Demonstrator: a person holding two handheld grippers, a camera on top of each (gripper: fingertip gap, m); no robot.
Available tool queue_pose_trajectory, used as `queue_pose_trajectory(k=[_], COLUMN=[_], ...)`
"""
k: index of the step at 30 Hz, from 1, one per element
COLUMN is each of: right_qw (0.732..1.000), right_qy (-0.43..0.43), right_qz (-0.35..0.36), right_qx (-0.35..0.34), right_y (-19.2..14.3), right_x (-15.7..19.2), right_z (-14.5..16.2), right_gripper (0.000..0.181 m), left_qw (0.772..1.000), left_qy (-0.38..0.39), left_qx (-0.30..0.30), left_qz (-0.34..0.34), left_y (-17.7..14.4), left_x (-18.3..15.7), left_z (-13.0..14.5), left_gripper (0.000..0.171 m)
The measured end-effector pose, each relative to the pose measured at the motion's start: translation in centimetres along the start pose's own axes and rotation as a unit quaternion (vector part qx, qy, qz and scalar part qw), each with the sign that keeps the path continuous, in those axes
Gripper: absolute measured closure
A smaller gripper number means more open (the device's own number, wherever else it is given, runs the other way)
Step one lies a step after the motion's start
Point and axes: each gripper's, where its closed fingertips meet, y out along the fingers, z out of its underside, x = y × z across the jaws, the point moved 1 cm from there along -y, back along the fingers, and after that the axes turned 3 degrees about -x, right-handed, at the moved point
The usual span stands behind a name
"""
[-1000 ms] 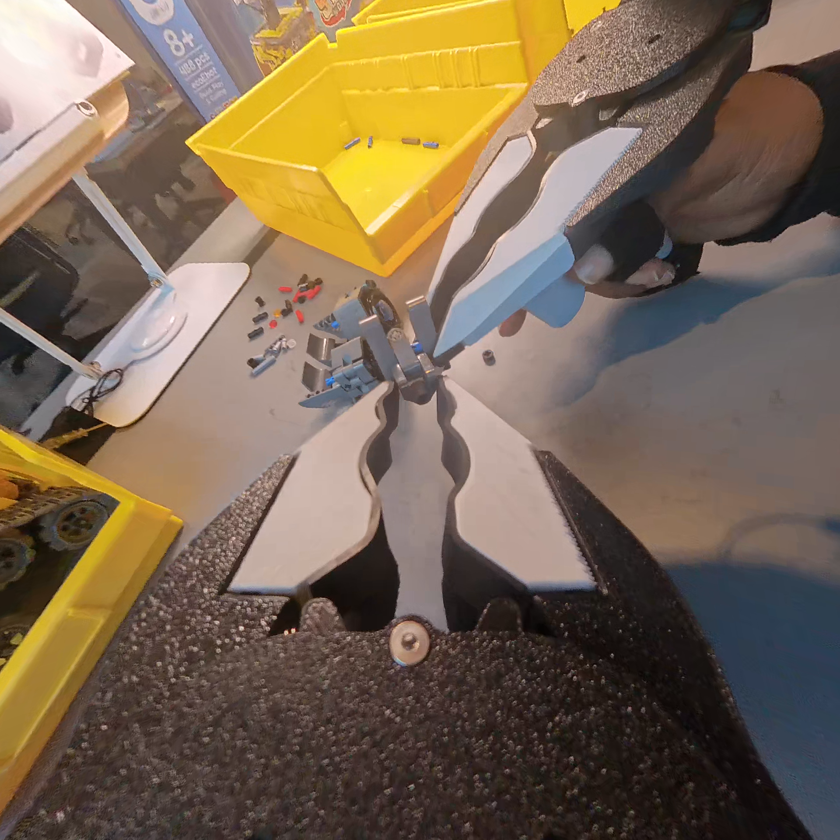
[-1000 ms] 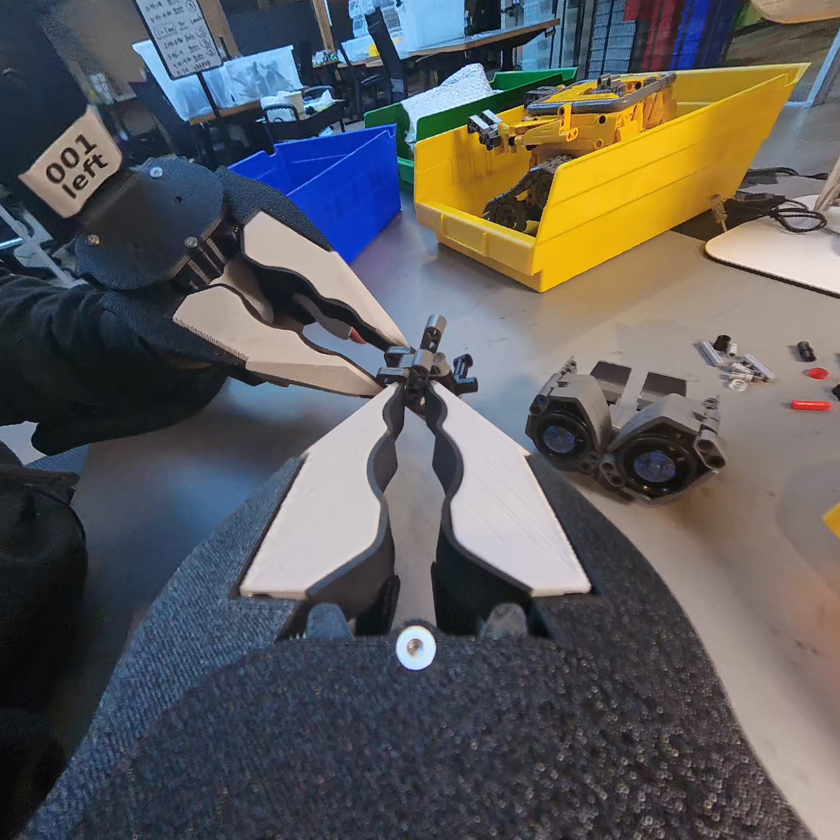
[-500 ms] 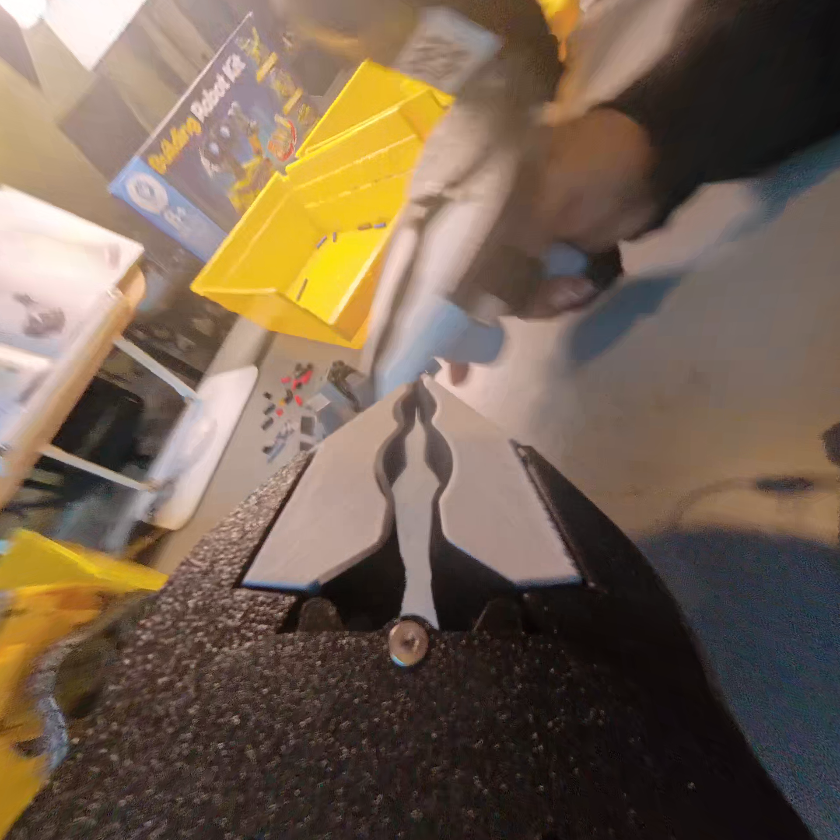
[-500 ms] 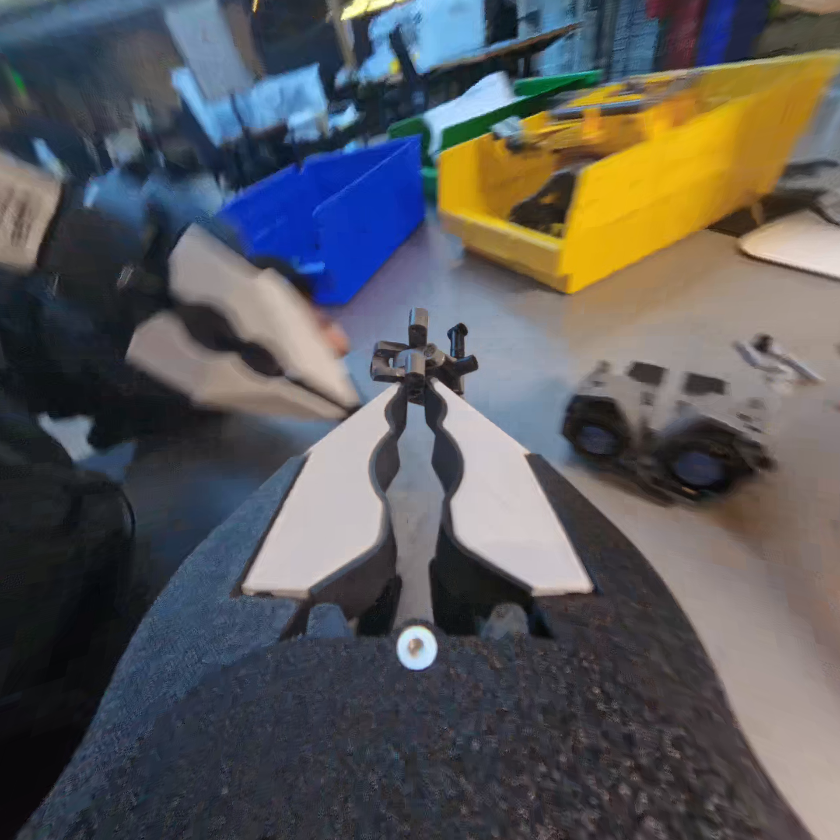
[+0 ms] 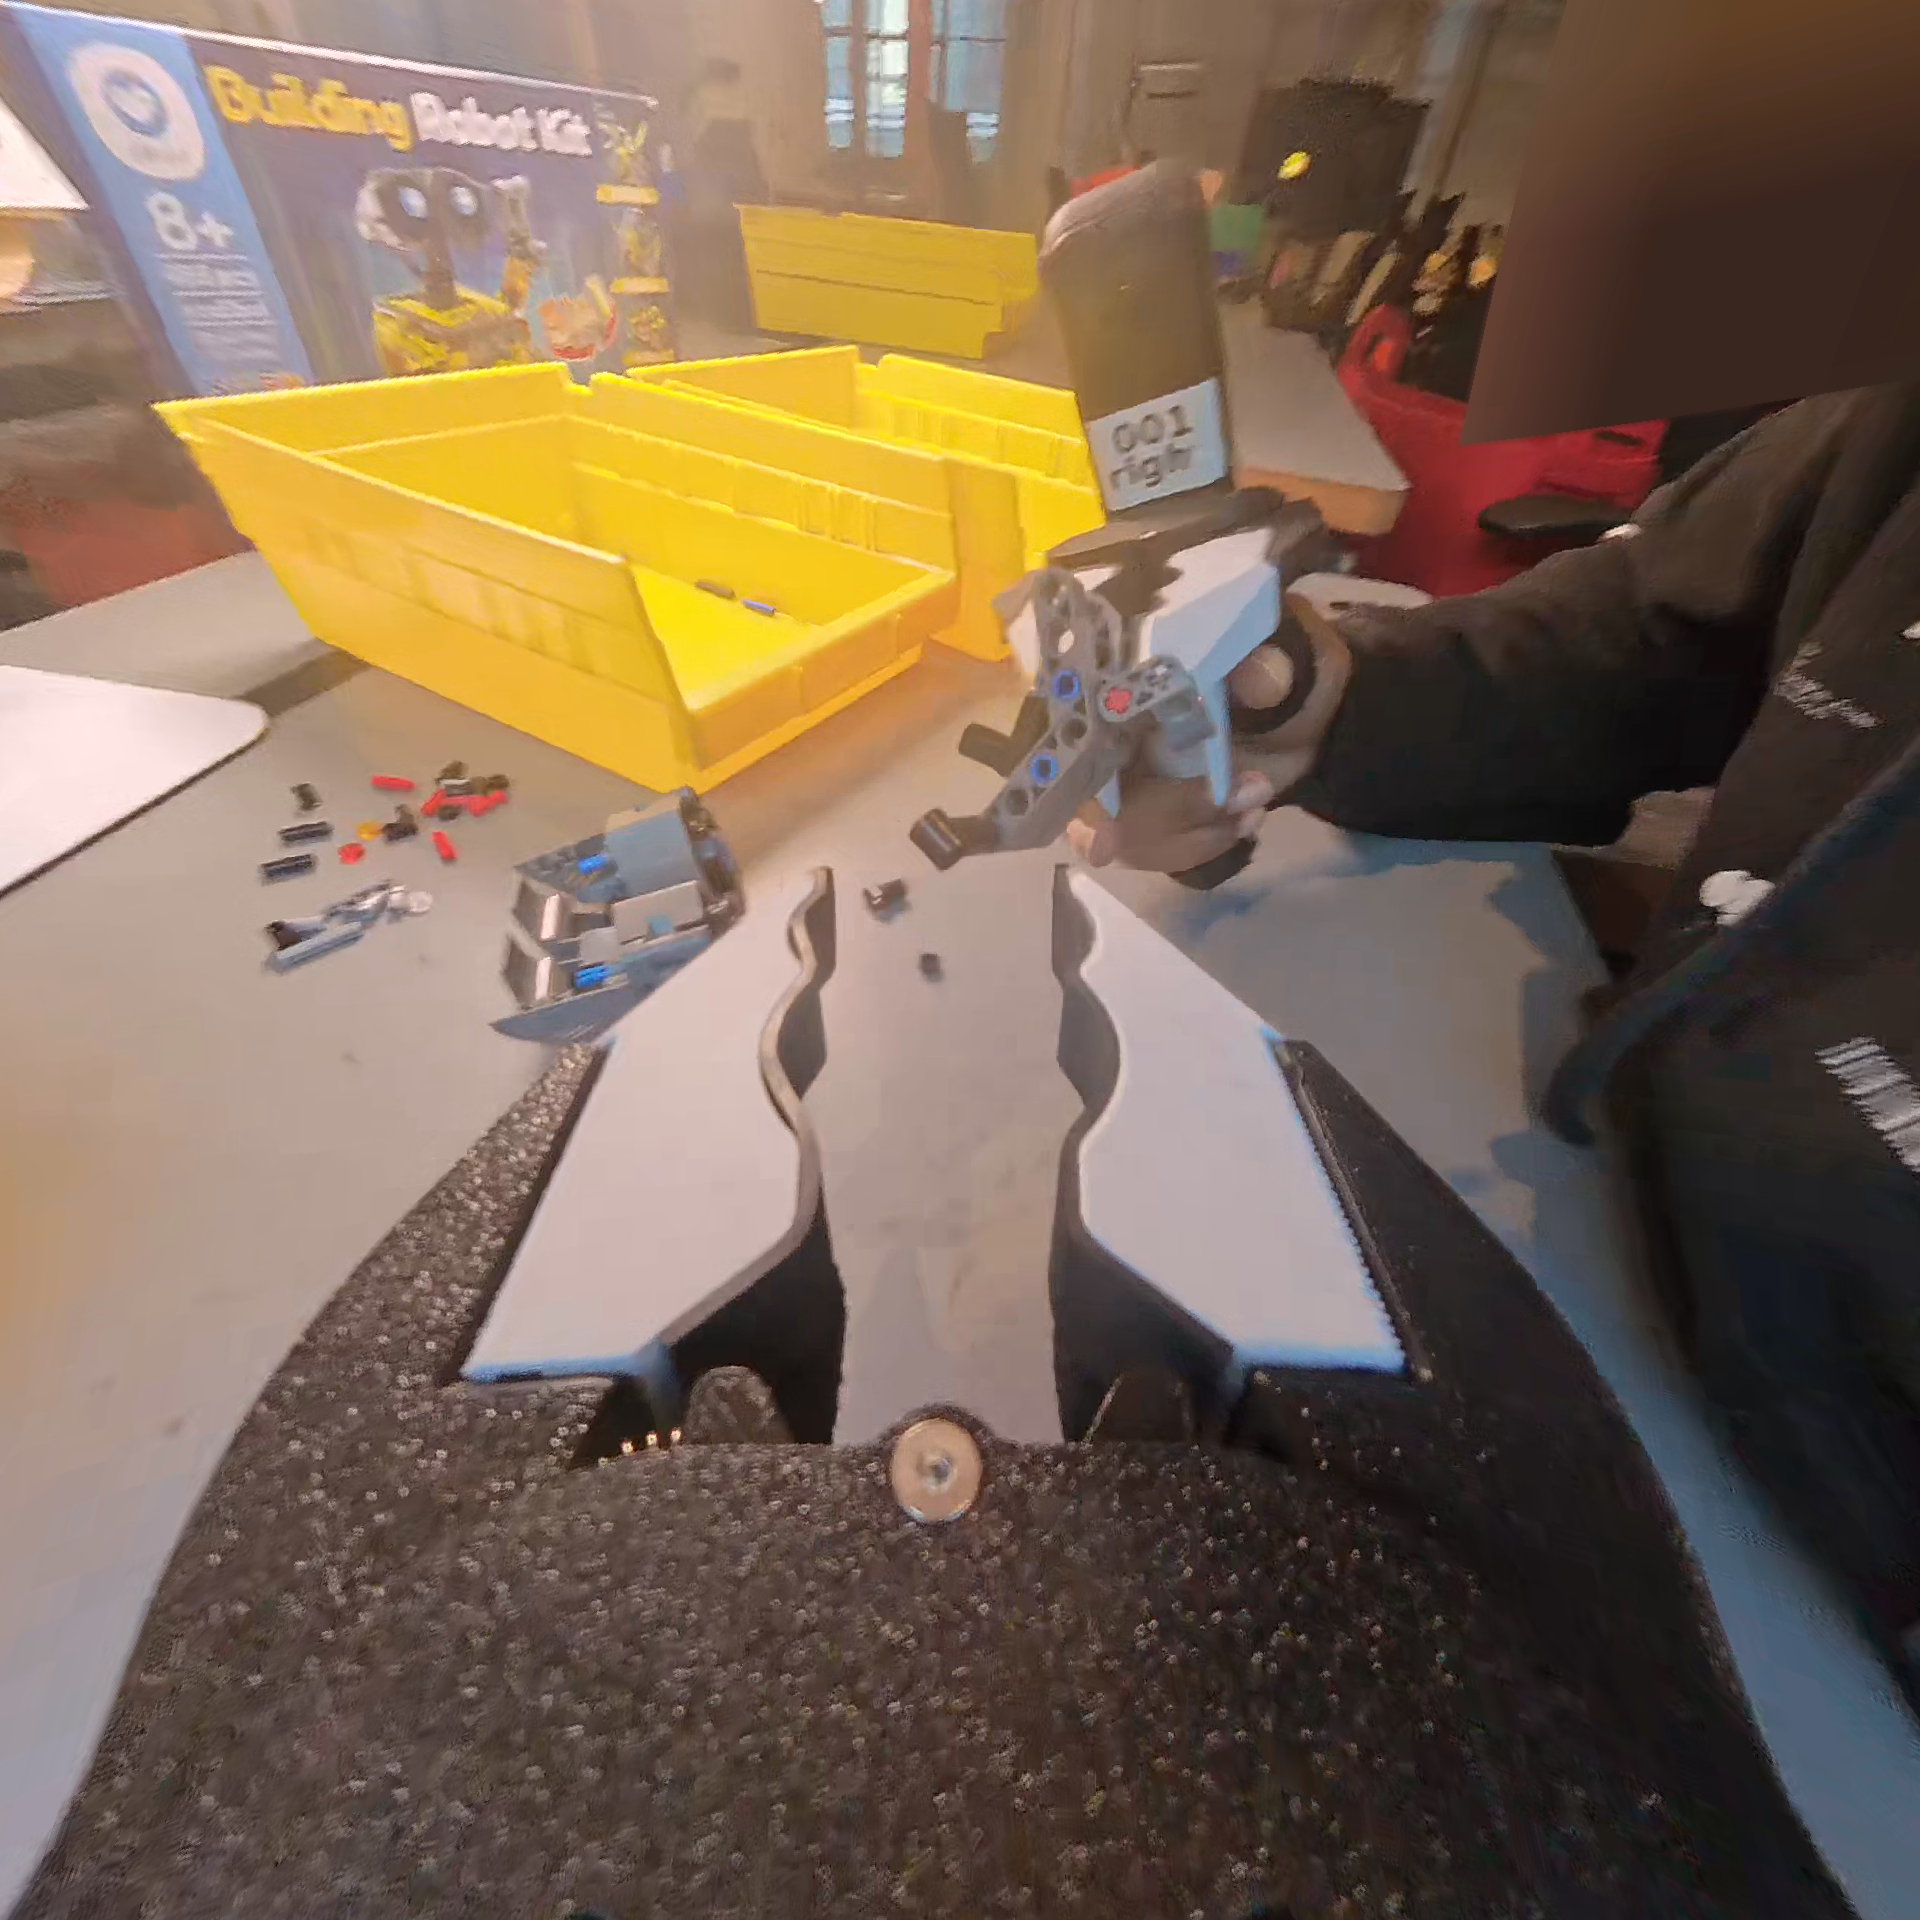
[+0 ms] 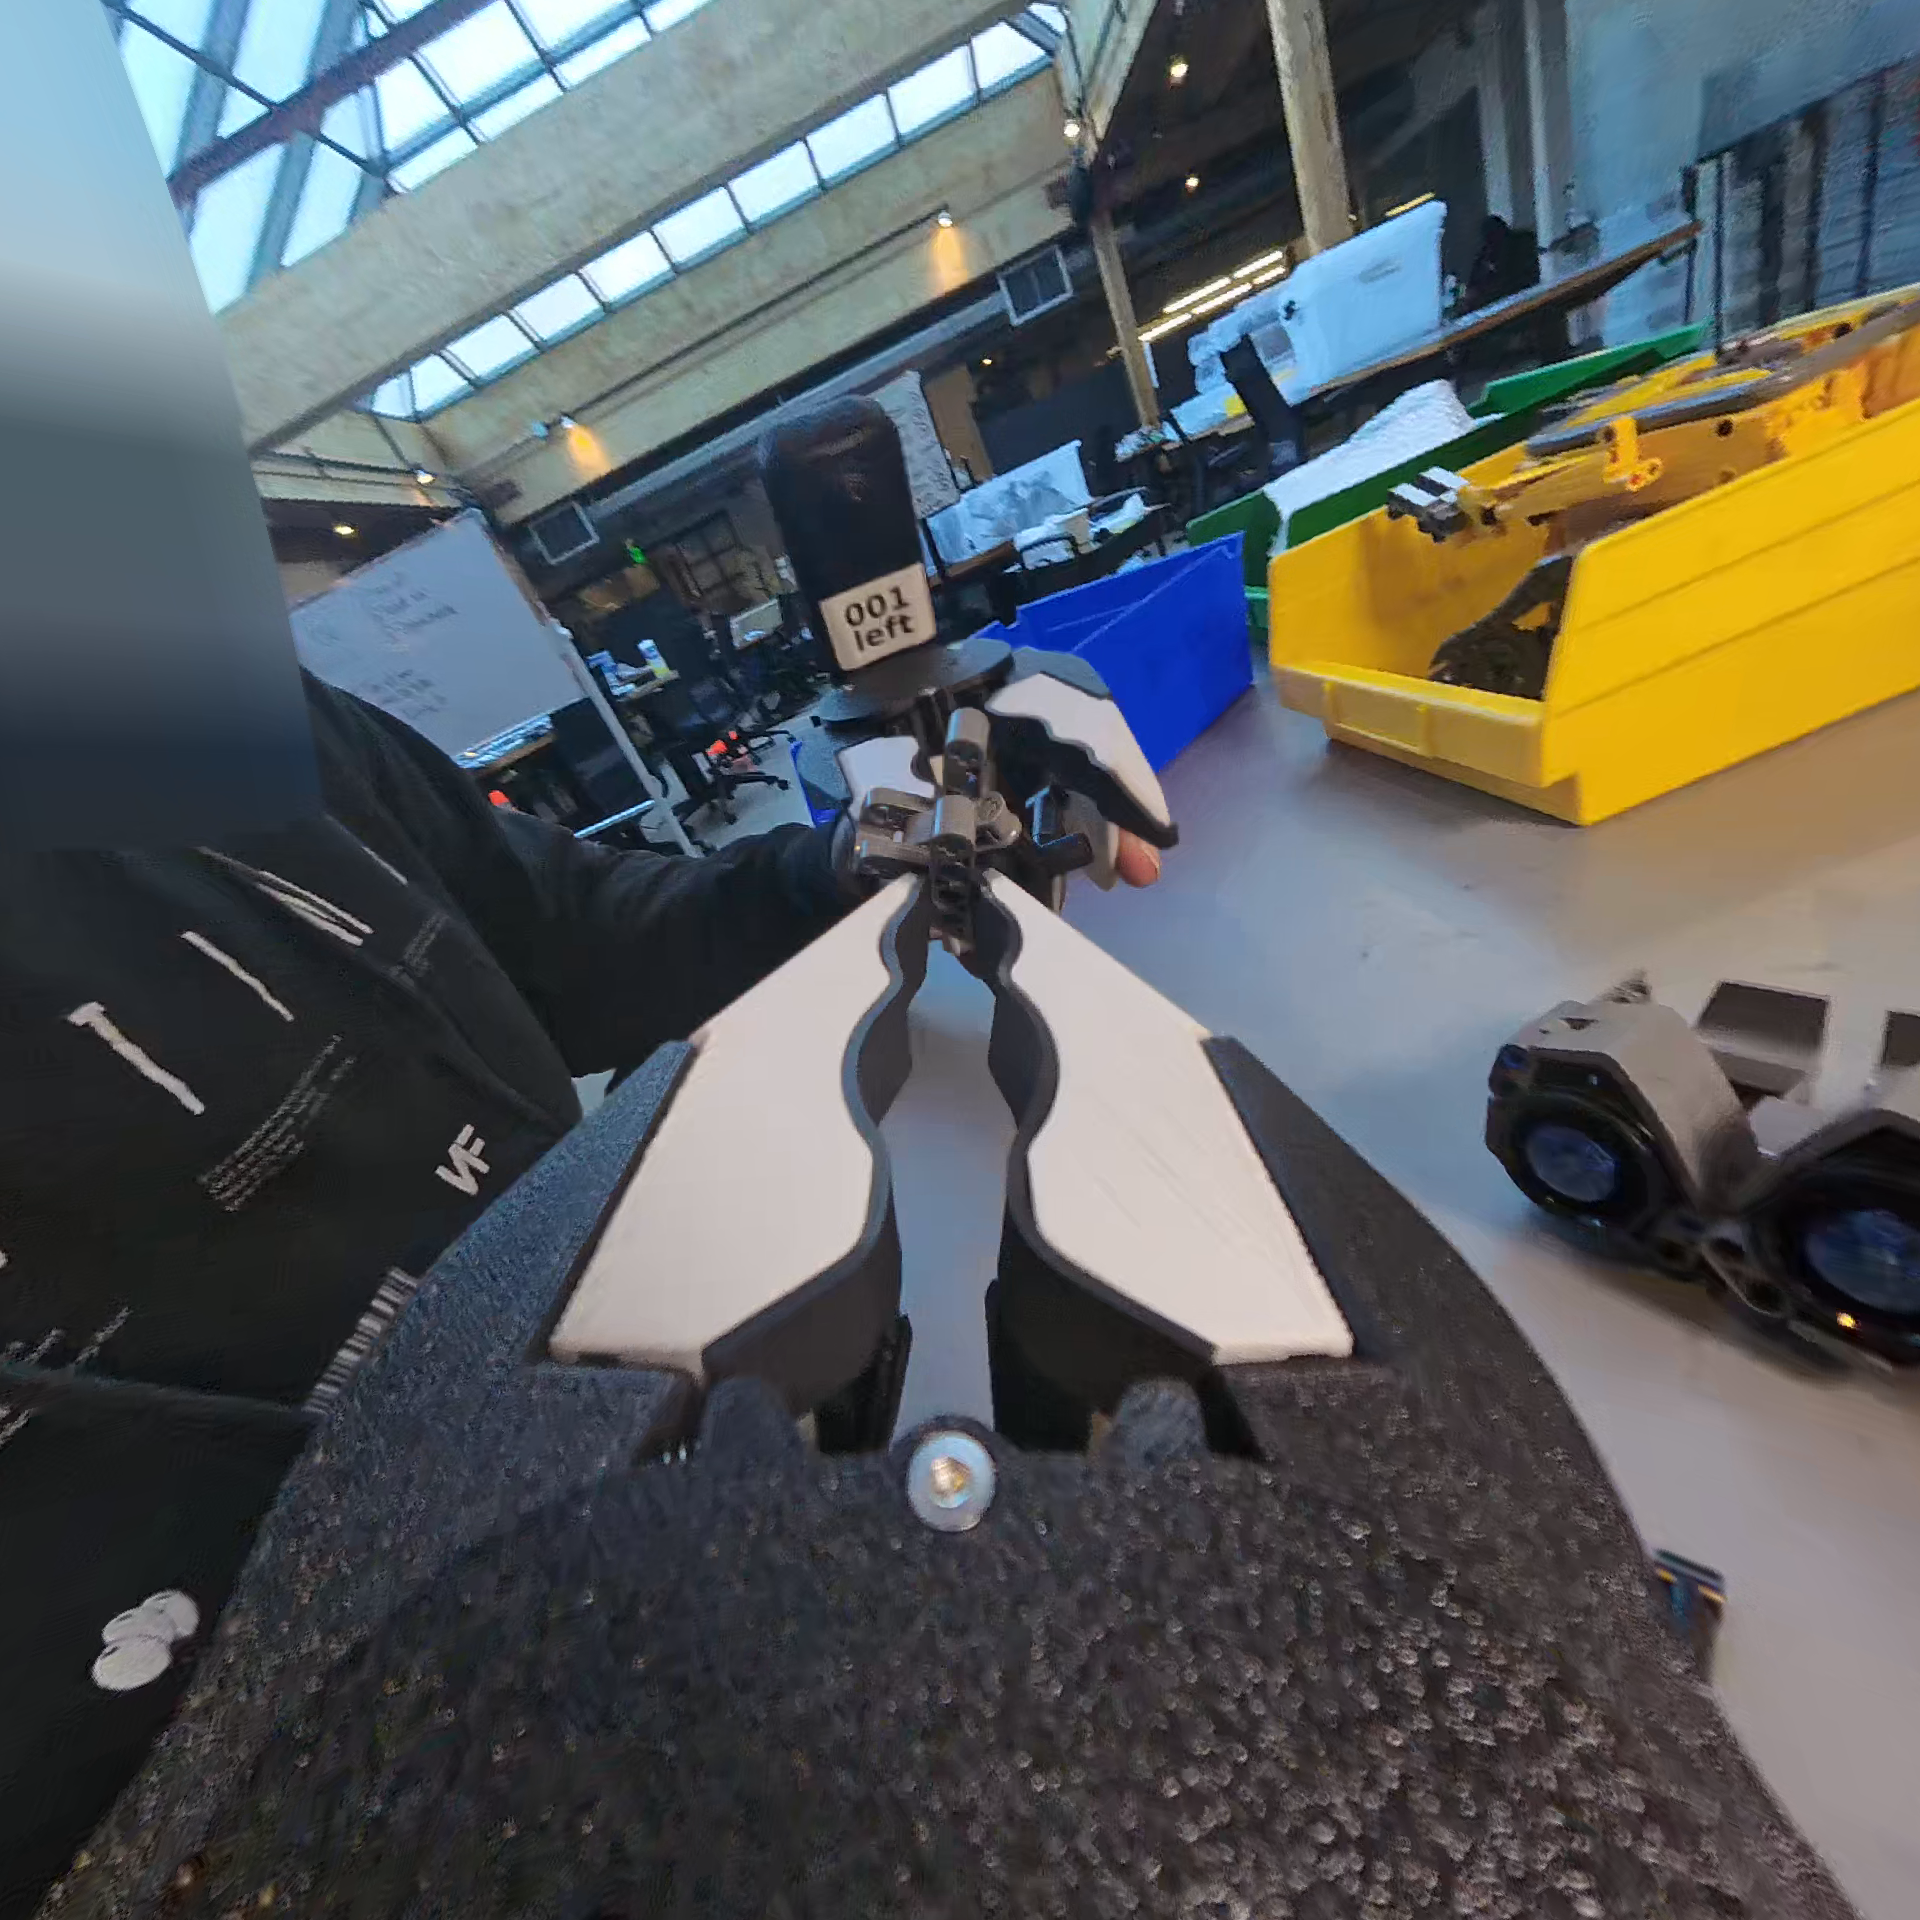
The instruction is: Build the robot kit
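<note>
Between the clenched right hand-held gripper (image 6: 951, 894) tips, a grey brick assembly (image 6: 935, 826); left hand-held gripper (image 5: 940, 883) released.

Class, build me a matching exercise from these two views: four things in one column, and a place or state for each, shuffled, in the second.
Things
1. left gripper
2. right gripper
3. two-lens grey block
4. small red and black pins

Place or state
A. lying on the table, lenses facing the right wrist camera
B. jaws shut on a grey beam assembly
C. scattered on the table in front of the yellow bin
D. jaws open, nothing between them

Pairs: 1-D, 2-B, 3-A, 4-C
</note>
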Motion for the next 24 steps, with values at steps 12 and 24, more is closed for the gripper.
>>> queue_pose_trajectory(k=[12, 24], right_qw=[0.996, 0.999], right_qy=[0.001, -0.013], right_qz=[-0.090, -0.045], right_qx=[0.021, 0.023], right_y=[0.5, 0.3], right_x=[2.4, 1.0], right_z=[1.3, 1.1], right_gripper=[0.175, 0.173], left_qw=[0.996, 0.977], left_qy=[0.058, 0.208], left_qx=[-0.022, 0.000], left_qz=[0.064, -0.037], left_y=[0.5, 0.2], left_x=[-3.8, -2.7], left_z=[-0.9, -1.2], left_gripper=[0.146, 0.146])
